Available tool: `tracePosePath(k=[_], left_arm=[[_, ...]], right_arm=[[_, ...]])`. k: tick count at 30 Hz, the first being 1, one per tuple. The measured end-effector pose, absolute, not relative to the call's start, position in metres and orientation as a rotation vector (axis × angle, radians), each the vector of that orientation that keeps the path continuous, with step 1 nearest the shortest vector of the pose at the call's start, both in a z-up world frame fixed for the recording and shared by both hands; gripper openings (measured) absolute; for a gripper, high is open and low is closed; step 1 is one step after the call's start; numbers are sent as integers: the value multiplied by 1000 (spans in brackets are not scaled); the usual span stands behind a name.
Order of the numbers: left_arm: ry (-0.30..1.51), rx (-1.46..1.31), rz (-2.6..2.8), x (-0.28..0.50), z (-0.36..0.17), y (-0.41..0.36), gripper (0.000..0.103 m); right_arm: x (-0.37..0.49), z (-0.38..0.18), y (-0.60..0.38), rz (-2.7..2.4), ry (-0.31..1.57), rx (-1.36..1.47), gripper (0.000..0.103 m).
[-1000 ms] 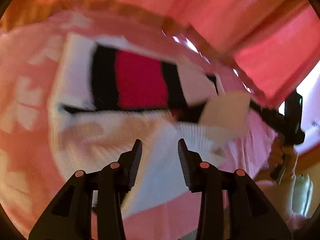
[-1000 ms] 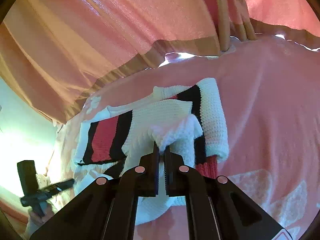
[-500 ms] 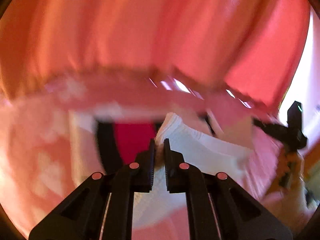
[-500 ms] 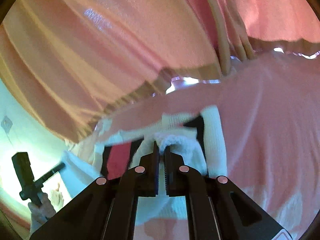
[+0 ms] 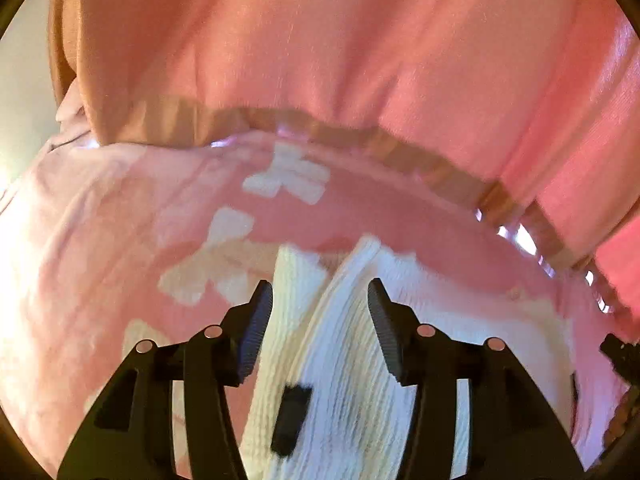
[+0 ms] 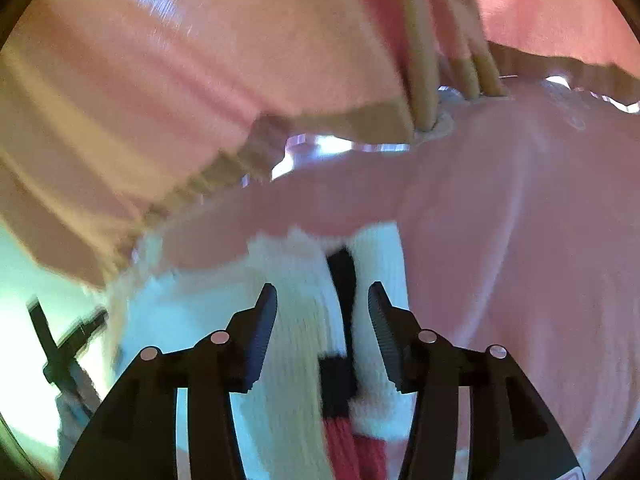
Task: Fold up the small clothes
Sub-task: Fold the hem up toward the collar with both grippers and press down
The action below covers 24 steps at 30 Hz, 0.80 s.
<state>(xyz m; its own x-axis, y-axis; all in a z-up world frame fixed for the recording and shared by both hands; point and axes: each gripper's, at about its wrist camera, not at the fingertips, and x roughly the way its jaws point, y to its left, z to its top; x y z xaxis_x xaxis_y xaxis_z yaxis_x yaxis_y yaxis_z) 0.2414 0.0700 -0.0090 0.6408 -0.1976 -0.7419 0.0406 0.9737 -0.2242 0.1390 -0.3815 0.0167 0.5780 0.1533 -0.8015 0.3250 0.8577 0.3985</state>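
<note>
the left gripper (image 5: 320, 300) jaws are opening, with a raised fold of the white knitted garment (image 5: 344, 360) lying between them, pads apart from it. the right gripper (image 6: 322, 304) jaws are opening over its black and red stripes. beyond both jaws, the pink bedspread (image 5: 100, 220) is spreading toward pink curtains (image 5: 320, 40).

Knit sweater (image 6: 288, 344): white, black and red stripes. Bedspread (image 5: 100, 240): pink, pale blocky print. Curtain (image 5: 320, 40): pink, tan hem.
</note>
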Motion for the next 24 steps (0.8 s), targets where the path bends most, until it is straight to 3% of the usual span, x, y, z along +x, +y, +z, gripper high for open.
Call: tracePosePath(k=[1,3,7,8,9,10,11,12,13,17,22,24], left_arm=[[873,-161,-161,241,-9,63,48],[873,-144,-172,240,-11,57,61],[981,-152,-197,253,-38,46,62],[996,-149,-182,254,-45,46,59],[1024,-144,-166,257,-55,45,47],[1038,-136,-156,259,-59,45,42],[1038,-127,-146,260,-61,44,31],[1027,-124,-154,260,-58,44,13],[1026,-136,-167,261,-55,45,11],[988,-148,-152,259,-41,44,10],[1019,-95,-99,268,-67,41,11],[1020,-90,-94,267,-62,39,11]], right_arm=[[140,13,-376,-99,982,524,48],[147,3,-366,-94,1018,485,53],[168,-19,-355,-110,1053,439,60],[174,-28,-353,-121,1073,429,60],[177,-34,-352,-114,1089,434,54],[179,-39,-350,-88,1103,452,39],[180,-42,-347,-59,1116,464,11],[181,-35,-344,-69,1100,444,10],[180,-19,-341,-69,1043,418,9],[172,38,-337,-59,855,370,9],[190,-52,-365,-181,1120,440,10],[191,-41,-370,-181,1100,465,11]])
